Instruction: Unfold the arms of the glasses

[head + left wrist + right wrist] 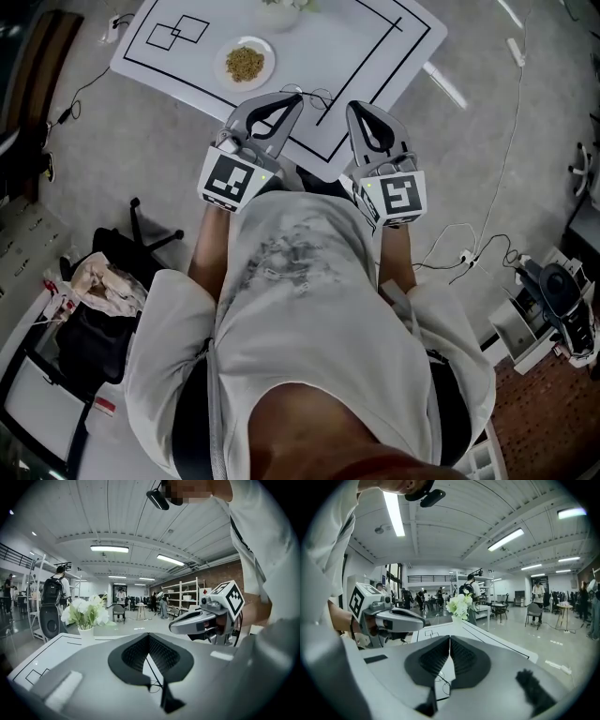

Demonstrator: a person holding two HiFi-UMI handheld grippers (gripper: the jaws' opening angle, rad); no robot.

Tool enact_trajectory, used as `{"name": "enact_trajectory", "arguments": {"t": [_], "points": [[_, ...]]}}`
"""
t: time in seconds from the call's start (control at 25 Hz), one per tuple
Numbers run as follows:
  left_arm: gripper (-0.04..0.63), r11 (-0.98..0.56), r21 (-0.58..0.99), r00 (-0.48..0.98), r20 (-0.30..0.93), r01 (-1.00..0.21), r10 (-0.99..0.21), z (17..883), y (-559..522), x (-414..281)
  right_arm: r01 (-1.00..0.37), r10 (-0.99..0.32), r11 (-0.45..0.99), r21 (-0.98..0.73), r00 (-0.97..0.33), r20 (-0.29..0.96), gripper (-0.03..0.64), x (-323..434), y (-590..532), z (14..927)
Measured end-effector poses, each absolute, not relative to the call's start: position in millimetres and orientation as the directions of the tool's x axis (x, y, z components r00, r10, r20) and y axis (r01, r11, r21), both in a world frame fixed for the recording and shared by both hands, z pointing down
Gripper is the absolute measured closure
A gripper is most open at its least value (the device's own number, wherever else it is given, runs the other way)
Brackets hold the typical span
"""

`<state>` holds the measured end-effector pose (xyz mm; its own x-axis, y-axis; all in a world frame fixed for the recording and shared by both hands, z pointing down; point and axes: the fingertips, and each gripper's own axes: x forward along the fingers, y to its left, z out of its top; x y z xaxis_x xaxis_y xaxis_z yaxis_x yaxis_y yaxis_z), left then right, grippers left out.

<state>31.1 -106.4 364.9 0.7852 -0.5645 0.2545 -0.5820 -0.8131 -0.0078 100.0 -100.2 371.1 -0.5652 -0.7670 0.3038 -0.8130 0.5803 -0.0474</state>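
Grey workshop floor, white bench (375, 47) with black outlines, a plate (245, 63) of grain and a vase of white flowers (86, 612) on it. Thin-framed glasses (316, 96) lie on the bench near its front corner. I see the left claw (292, 97) and right claw (357, 109) side by side just above them, both pinched together, holding nothing.

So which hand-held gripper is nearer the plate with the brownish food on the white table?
Left. In the head view the left hand-held gripper has its tips just below and to the right of the plate. The right hand-held gripper is farther right, beyond the left one.
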Motion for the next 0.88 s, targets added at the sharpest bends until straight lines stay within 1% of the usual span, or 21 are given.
{"name": "enact_trajectory", "arguments": {"t": [0.16, 0.6, 0.88], "points": [[0.586, -0.808, -0.024, 0.766, 0.303, -0.589, -0.567, 381, -112, 34, -0.794, -0.739, 0.606, -0.046, -0.584, 0.338, 0.600, 105, -104, 388], [0.586, -0.816, -0.017, 0.757, 0.363, -0.577, -0.543, 405, -114, 39, -0.781, -0.702, 0.623, -0.050, -0.586, 0.406, 0.598, 107, -106, 415], [0.578, -0.859, -0.008, 0.782, 0.408, -0.513, -0.471, 428, -113, 40, -0.806, -0.713, 0.591, -0.040, -0.545, 0.441, 0.598, 101, -106, 431]]}}
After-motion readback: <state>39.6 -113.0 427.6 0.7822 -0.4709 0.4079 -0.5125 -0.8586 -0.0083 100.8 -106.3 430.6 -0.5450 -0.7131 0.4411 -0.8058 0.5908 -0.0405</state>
